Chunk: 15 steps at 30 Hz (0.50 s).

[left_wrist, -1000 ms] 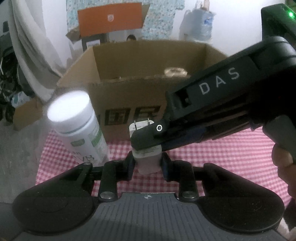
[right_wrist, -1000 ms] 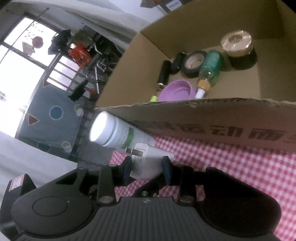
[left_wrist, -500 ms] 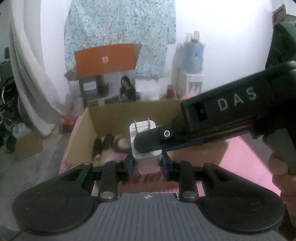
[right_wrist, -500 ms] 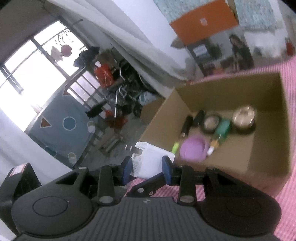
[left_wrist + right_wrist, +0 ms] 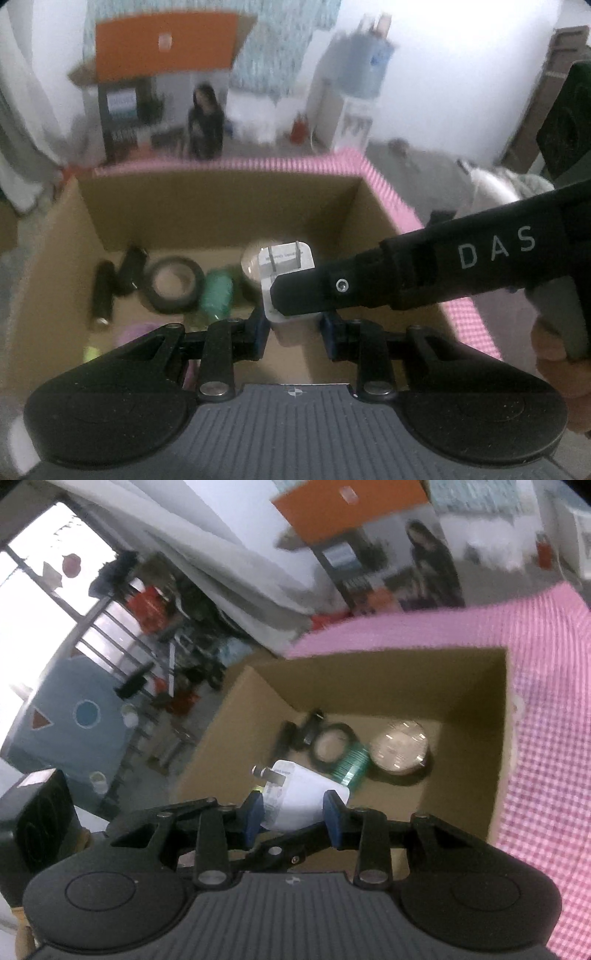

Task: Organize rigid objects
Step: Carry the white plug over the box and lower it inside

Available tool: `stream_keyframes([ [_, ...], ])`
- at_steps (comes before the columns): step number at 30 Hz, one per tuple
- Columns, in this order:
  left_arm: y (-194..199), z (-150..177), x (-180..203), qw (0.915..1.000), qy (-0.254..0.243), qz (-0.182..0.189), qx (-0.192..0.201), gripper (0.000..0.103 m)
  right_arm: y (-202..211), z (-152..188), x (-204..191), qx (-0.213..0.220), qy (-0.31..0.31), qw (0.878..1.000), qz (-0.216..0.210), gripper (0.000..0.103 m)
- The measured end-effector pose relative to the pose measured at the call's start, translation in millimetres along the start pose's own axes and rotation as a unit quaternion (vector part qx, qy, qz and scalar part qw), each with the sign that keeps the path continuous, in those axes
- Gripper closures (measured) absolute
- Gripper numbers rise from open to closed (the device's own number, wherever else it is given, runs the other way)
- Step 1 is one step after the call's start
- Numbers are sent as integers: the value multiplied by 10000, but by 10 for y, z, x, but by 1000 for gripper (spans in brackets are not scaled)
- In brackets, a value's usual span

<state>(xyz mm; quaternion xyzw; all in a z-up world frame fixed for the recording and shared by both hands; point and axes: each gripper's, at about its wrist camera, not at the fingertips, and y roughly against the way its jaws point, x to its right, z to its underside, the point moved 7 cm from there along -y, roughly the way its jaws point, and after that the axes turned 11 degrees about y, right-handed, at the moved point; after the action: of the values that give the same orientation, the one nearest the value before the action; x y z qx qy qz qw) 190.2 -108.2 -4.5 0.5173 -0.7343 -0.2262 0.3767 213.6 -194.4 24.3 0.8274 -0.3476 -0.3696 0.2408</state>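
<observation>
Both grippers clamp the plug: left gripper (image 5: 294,326) pinches its base, right gripper (image 5: 293,814) squeezes its body, so you hold the white plug (image 5: 286,275) two-handed. In the left view the right gripper comes in from 3 o'clock, its finger (image 5: 314,295) lying across the plug's front. Plug hangs over the open box (image 5: 51,236), prongs up, not touching the floor of it.

Beyond, at 10 o'clock of the plug on the box floor: green bottle (image 5: 218,293), tape roll (image 5: 173,284), two dark tubes (image 5: 103,291). Round tin (image 5: 399,746) sits at 1 o'clock in the right view. Purple item low left is mostly hidden.

Progress: several items already boxed, plug is above the box but not yet let go. Left for you, likely: lower, release both grips. Whether more items wait on the checked cloth (image 5: 546,738) can't be told.
</observation>
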Motion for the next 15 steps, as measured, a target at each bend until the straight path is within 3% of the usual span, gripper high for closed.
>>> stream_keyframes([
  [6,-289,59,-76,9984,214,-57,-515,75,-297,75,239,-479,-104,9988,67,64],
  [15,-467,85,-145,9954,374,-127,-869,75,-460,134,296,-866,71,9961,142,64],
])
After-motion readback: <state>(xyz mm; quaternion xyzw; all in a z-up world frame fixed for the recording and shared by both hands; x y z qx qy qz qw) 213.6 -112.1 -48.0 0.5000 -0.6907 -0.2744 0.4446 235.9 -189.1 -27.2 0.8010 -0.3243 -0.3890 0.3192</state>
